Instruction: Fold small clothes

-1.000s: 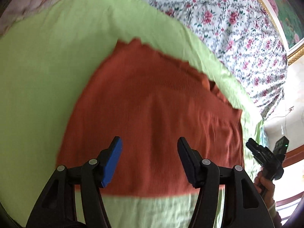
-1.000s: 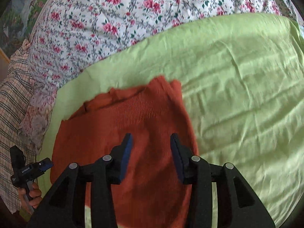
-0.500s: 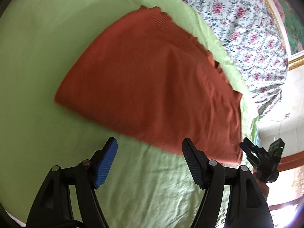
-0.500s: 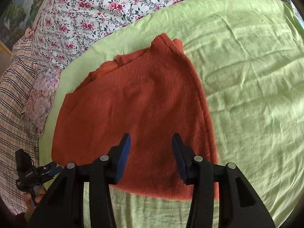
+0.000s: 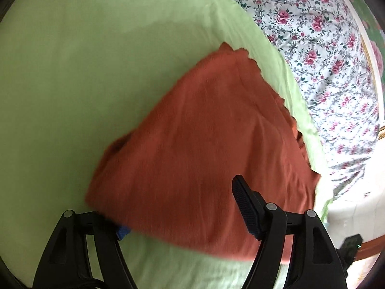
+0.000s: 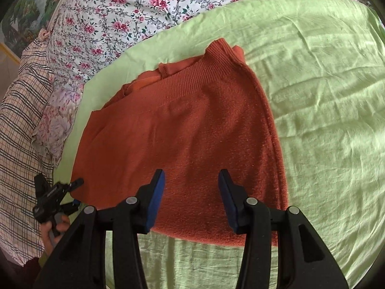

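A rust-orange knitted garment (image 6: 182, 139) lies folded flat on a light green sheet (image 6: 324, 96); its ribbed band is at the far end. In the left wrist view the garment (image 5: 204, 149) fills the centre. My left gripper (image 5: 182, 207) is open at the garment's near left corner; its left finger is under the cloth edge, its right finger (image 5: 245, 204) above the cloth. It also shows in the right wrist view (image 6: 72, 192). My right gripper (image 6: 191, 200) is open and empty, above the garment's near edge.
A floral bedspread (image 6: 125, 19) lies beyond the green sheet. A checked cloth (image 6: 19, 130) and a pale floral cushion (image 6: 55, 125) are at the left. The bed's edge drops off at the right of the left wrist view (image 5: 336, 192).
My left gripper has moved forward to the garment's near left corner and slid one finger under its edge. My right gripper has drawn back slightly, so more of the garment shows.
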A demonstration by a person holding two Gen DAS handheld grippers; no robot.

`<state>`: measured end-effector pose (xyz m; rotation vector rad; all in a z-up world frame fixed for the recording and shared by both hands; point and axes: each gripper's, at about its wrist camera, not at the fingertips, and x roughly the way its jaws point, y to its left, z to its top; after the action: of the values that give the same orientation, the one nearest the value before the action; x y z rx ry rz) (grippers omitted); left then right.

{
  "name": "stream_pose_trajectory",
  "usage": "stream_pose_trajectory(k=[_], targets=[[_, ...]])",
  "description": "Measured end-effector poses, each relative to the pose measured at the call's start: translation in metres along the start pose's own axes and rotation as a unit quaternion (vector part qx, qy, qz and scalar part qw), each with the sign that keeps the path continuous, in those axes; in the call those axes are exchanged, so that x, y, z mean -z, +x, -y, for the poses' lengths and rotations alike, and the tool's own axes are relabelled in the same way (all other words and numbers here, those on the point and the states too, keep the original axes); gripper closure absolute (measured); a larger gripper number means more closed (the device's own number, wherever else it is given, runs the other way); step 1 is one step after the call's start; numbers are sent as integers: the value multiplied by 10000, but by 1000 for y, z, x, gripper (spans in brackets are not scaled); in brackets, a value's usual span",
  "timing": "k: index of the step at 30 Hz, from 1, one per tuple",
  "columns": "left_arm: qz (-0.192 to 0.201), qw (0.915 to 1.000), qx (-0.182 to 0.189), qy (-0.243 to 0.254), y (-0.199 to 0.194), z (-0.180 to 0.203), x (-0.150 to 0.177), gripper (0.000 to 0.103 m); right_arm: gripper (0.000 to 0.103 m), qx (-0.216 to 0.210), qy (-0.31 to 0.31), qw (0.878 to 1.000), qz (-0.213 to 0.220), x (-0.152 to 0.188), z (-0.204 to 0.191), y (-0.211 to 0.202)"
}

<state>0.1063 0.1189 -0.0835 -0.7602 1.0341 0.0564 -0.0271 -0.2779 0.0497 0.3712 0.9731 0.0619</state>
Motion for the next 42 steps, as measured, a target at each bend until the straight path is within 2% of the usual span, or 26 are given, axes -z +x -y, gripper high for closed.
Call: stream_pose_trajectory(k=[2,3,4,5,6,7,9,11,14,18,21,23,26,30,31,34,39,40,41,42], targets=[[106,9996,-211,141,3,8,-3,31,55,-30,-25,10000,-32,-2,-1,2],[162,9990,-330,237,4,13,-4,37,55,-33,-31,10000,-39,-2,-1,2],[193,9985,-407,316,5,17,-5,55,55,-43,-32,10000,-48,-3,0,2],[165,9983,-388,394,7,20,-8,64,55,-55,-28,10000,-53,-4,1,3],[115,9986,-315,404,7,21,-10,79,55,-48,-21,10000,-45,-3,0,2],[113,9987,-303,406,6,22,-12,85,55,-57,-14,10000,-43,-4,1,2],[187,9974,-366,590,1,33,-13,88,55,-82,21,10000,-31,-6,5,2],[281,9942,-463,931,-7,53,-11,90,55,-112,72,9999,-20,-9,9,1],[373,9884,-294,1440,-18,89,-2,91,55,-162,164,9997,9,-13,16,0],[316,9711,-85,2365,-17,151,24,93,55,-273,291,9992,3,-20,26,0],[176,9481,57,3173,-6,199,58,94,55,-400,328,9987,-43,-28,28,4],[4,9332,139,3591,6,218,82,94,55,-569,312,9978,-104,-34,26,7],[-320,9111,47,4108,35,235,118,95,55,-950,315,9944,-346,-41,18,18],[-508,8868,-203,4589,61,242,148,95,36,-1333,282,9875,-789,-53,0,47],[-478,8797,-274,4723,63,244,153,95,35,-1385,259,9859,-902,-56,-6,56],[-451,8742,-312,4824,63,243,157,95,35,-1569,210,9812,-1108,-66,-21,82],[-409,8793,-203,4740,54,241,153,95,37,-1584,26,9791,-1277,-88,-51,130],[-387,8801,-164,4728,51,242,152,95,52,-1513,-52,9794,-1338,-91,-57,138],[-376,8802,-131,4730,46,239,152,95,63,-1411,-141,9804,-1366,-94,-62,144],[-365,8803,-78,4730,42,241,151,95,80,-1342,-202,9811,-1377,-96,-66,145]])
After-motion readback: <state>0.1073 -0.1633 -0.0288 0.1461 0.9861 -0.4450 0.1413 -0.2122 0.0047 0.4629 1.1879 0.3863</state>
